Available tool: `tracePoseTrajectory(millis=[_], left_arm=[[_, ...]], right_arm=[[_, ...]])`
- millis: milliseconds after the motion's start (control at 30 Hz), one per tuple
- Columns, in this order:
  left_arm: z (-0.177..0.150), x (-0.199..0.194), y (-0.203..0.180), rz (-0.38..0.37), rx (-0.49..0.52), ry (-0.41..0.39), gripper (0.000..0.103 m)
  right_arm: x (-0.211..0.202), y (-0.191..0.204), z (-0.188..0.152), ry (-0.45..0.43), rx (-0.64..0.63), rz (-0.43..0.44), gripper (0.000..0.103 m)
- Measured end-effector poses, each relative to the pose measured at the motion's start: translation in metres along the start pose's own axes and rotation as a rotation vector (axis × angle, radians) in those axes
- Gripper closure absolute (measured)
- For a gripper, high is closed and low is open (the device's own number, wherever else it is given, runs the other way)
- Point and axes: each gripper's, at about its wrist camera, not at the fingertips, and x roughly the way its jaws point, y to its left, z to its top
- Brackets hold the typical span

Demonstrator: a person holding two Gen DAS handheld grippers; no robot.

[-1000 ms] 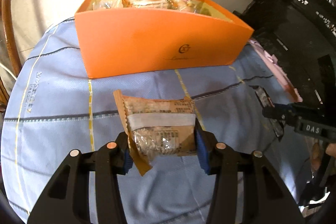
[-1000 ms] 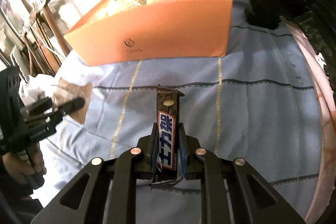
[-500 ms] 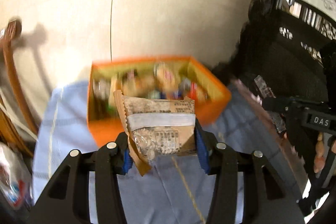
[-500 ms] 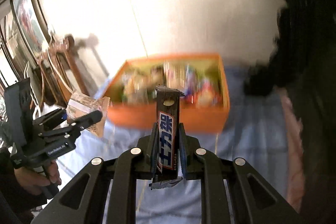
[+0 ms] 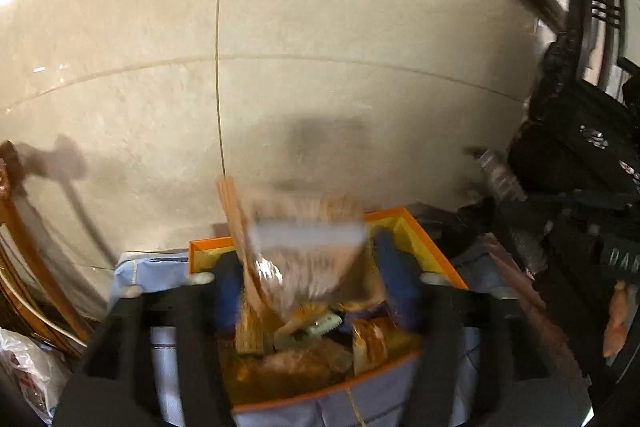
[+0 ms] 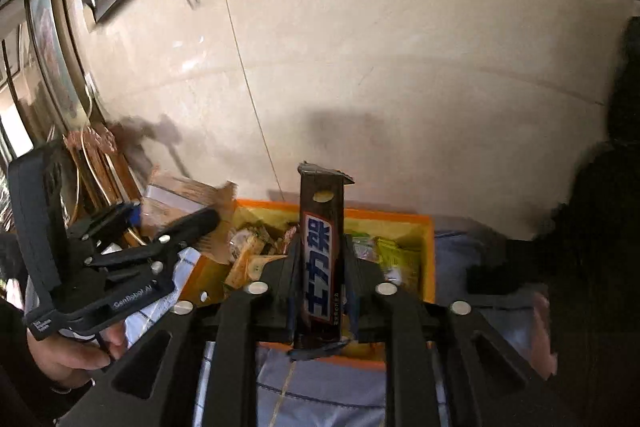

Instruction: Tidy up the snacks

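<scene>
My left gripper point(image 5: 308, 267) is clamped on a tan cracker packet point(image 5: 304, 259) with a pale band across it, one blue pad on each short side; the view is blurred, so the print on it is unreadable. The packet hangs above the open orange box point(image 5: 420, 239), over its near-left part. My right gripper point(image 6: 322, 267) is closed tight on a dark chocolate bar point(image 6: 322, 255) with a blue-and-red label, held upright with its crimped top end standing clear above the box's far rim.

The orange box point(image 6: 428, 255) sits on a blue-grey checked tablecloth point(image 5: 132, 275). It is already crowded with wrapped snacks point(image 5: 312, 347); its yellow inner wall shows bare along the far and right sides, near the right corner. From the right wrist view my left gripper point(image 6: 176, 227) reaches in over the box's left edge, just beside the bar's side, the two apart.

Beyond the box lies pale tiled floor point(image 5: 320, 67), wide and open. Dark carved furniture point(image 5: 580, 147) stands close on the right, and wooden chair frames point(image 6: 100, 167) stand on the left.
</scene>
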Motion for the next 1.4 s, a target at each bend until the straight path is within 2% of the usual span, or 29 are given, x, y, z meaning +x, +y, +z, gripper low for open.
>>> tracePoseTrajectory(millis=[33,67,100,200,300,367,533,633,900,1000,1167,1233,1333,1400], left_arm=[[0.000,0.011,0.003,0.020,-0.001,0.015,0.004],[-0.002,0.025,0.007,0.062,0.002,0.052,0.004],[-0.002,0.031,0.011,0.074,-0.004,0.074,0.004],[-0.013,0.033,0.025,0.086,-0.058,0.098,0.004],[-0.030,0.018,0.029,0.117,-0.064,0.101,0.004],[-0.039,0.006,0.027,0.128,-0.068,0.100,0.004],[-0.075,-0.043,0.006,0.131,-0.053,0.098,0.004],[-0.096,-0.081,-0.011,0.123,-0.026,0.093,0.004],[-0.147,-0.172,-0.044,0.176,-0.031,0.136,0.004],[-0.158,-0.207,-0.057,0.200,-0.002,0.107,0.004],[-0.169,-0.285,-0.084,0.299,0.080,0.000,0.004],[-0.173,-0.309,-0.091,0.267,0.095,-0.024,0.004],[-0.180,-0.337,-0.095,0.176,0.087,-0.005,0.004],[-0.186,-0.355,-0.095,0.155,0.088,-0.004,0.004]], right_arm=[[0.009,-0.001,0.001,0.012,-0.005,-0.020,0.028],[0.016,-0.003,0.002,0.006,-0.015,-0.080,0.019],[0.019,-0.005,0.001,0.001,-0.016,-0.110,0.016],[0.014,-0.011,-0.007,-0.003,0.005,-0.107,0.016],[0.002,-0.009,-0.022,-0.007,0.017,-0.124,0.015],[-0.008,-0.004,-0.036,-0.012,0.033,-0.125,0.011],[-0.044,0.016,-0.083,-0.019,0.077,-0.107,0.007],[-0.064,0.030,-0.113,0.004,0.073,-0.138,0.005],[-0.128,0.043,-0.176,0.018,0.106,-0.161,0.004],[-0.164,0.055,-0.195,-0.020,0.085,-0.170,0.004],[-0.221,0.090,-0.219,-0.072,0.055,-0.189,0.004],[-0.241,0.105,-0.225,-0.101,0.045,-0.216,0.004],[-0.272,0.131,-0.239,-0.148,0.042,-0.247,0.004],[-0.287,0.150,-0.249,-0.159,0.019,-0.260,0.004]])
